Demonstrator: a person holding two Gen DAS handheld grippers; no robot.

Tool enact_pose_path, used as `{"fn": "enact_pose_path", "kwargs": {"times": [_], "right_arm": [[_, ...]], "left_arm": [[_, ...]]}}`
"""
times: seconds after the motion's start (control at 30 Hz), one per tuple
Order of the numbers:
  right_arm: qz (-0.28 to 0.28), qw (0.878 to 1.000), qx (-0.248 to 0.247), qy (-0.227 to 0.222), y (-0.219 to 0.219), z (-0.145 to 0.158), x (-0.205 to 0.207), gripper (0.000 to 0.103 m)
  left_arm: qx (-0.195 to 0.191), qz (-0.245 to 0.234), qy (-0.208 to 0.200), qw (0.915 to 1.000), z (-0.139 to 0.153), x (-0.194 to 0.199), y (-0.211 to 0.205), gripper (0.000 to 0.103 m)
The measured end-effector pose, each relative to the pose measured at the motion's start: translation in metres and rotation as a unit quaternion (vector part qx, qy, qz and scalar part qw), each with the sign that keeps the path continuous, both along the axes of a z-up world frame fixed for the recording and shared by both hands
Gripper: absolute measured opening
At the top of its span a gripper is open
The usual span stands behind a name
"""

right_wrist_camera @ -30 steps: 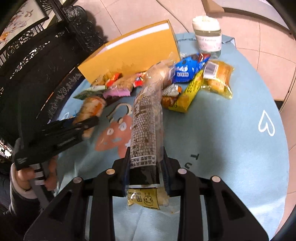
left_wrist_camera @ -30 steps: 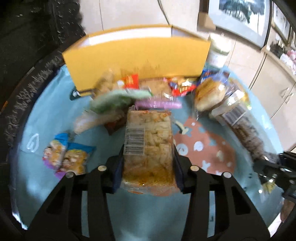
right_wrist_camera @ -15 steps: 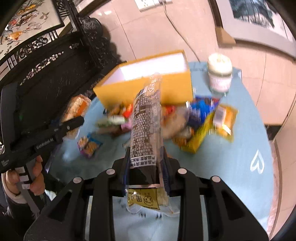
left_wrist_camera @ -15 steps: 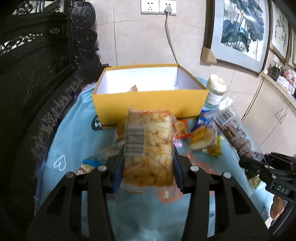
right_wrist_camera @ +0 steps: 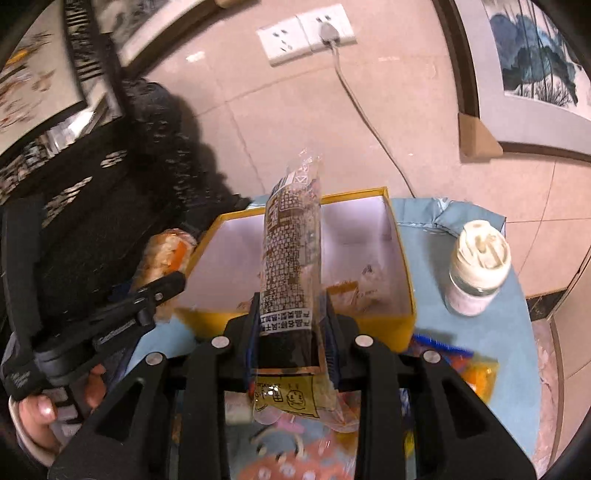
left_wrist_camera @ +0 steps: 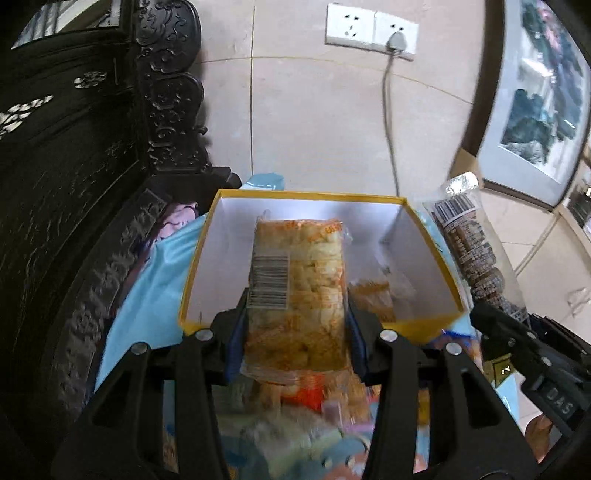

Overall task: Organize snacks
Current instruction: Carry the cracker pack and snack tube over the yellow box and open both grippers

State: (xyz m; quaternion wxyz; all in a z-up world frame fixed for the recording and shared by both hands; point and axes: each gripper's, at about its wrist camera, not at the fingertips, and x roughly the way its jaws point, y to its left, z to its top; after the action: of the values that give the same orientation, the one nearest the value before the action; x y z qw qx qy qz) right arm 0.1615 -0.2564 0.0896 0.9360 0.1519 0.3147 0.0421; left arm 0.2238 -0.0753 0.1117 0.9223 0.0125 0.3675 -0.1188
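Now we have both packets off the worktop (right_wrist_camera: pixel 476 343) and up at the box, where a second ago they were low over the scattered snacks. Nearest us, our left gripper (left_wrist_camera: pixel 293 328) has its fingers about half open and pressed on both sides of the clear crispy-snack pack (left_wrist_camera: pixel 295 295), barcode label facing up. Our right gripper (right_wrist_camera: pixel 291 325) has its fingers nearly closed on the long dark biscuit sleeve (right_wrist_camera: pixel 290 266), which sticks forward and slightly up, its printed yellow tail hanging below the fingers.

Below and beside the fingers, the leftover pile of snacks (left_wrist_camera: pixel 306 402) shows only as a blur on the blue cloth, and a few bright wrappers (right_wrist_camera: pixel 476 373) lie near the box's front right corner. A white-capped jar (right_wrist_camera: pixel 478 269) stands on the worktop just to the right of the box.

Beyond the fingertips, the yellow box (left_wrist_camera: pixel 199 266) now fills the middle of both views with its white inside open to us; earlier we saw mostly its outer front wall. One or two wrapped snacks (left_wrist_camera: pixel 373 295) already lie at its near right corner. Both packets look to hang over or just short of the front wall, so we judge the carry is almost done and the release into the box is what remains. Farthest off are the tiled wall and the socket (left_wrist_camera: pixel 371 31).
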Motion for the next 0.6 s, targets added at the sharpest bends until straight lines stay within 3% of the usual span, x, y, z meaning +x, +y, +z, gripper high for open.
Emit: {"fn": "enact_pose_path", "kwargs": {"times": [0.2,0.23,0.27,0.3,0.33,0.4,0.5,0.6], "right_arm": [[-0.027,0.999,0.019,0.012,-0.013,-0.018,0.055,0.033],[-0.033,0.999,0.025,0.006,-0.015,-0.019,0.059,0.038],[-0.051,0.998,0.028,-0.004,-0.016,-0.022,0.062,0.060],[-0.068,0.997,0.022,-0.009,-0.016,-0.023,0.062,0.076],[-0.088,0.996,0.011,-0.019,-0.016,-0.023,0.059,0.092],[-0.095,0.994,-0.006,-0.059,-0.012,-0.022,0.043,0.095],[-0.055,0.997,-0.028,-0.054,-0.006,-0.021,0.026,0.095],[-0.053,0.997,-0.006,-0.055,-0.014,-0.027,0.001,0.095]], "left_arm": [[0.020,0.016,0.026,0.9993,-0.022,0.041,-0.014,0.047],[0.022,0.018,0.030,0.9992,-0.026,0.045,-0.015,0.054],[0.024,0.020,0.033,0.9990,-0.029,0.049,-0.017,0.084],[0.031,0.032,0.036,0.9984,-0.032,0.051,-0.016,0.098],[0.037,0.051,0.028,0.9976,-0.033,0.050,-0.015,0.101],[0.024,0.044,0.020,0.9985,-0.032,0.044,-0.012,0.101],[0.027,0.032,0.027,0.9987,-0.032,0.031,-0.005,0.101],[0.033,0.026,0.019,0.9989,-0.032,0.007,0.009,0.101]]}}
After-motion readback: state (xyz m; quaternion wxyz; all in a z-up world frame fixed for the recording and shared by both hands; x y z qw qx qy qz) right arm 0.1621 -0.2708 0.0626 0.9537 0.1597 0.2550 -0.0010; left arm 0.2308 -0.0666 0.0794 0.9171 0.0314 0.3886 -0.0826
